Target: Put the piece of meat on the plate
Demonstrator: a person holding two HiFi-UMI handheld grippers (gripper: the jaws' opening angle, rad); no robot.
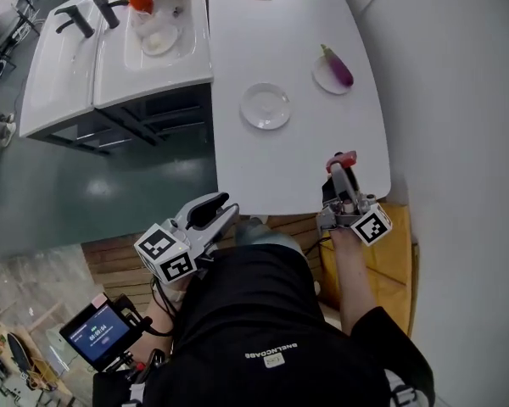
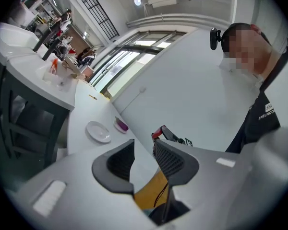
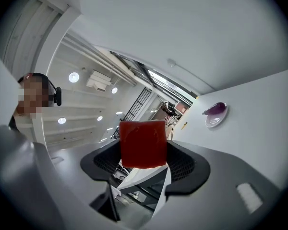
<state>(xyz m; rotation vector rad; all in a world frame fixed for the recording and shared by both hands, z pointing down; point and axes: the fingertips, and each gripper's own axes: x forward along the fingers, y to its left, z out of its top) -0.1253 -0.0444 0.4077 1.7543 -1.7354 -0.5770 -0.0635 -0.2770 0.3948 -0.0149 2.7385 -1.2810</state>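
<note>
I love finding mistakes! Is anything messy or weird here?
Nothing looks spilled or broken. The only odd bit: the piece of meat is clamped in the right gripper, while the plate sits empty.

Plate (image 1: pixel 265 106) on table (image 1: pixel 280 172) — aubergine (image 1: pixel 339 70) on second plate (image 1: pixel 321 76) to its right; sink (image 1: pixel 157 53) left of table.

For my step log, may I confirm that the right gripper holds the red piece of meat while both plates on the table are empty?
Only the nearer plate is empty; the head view shows an eggplant on the farther plate. The right gripper does hold the red piece of meat.
</note>
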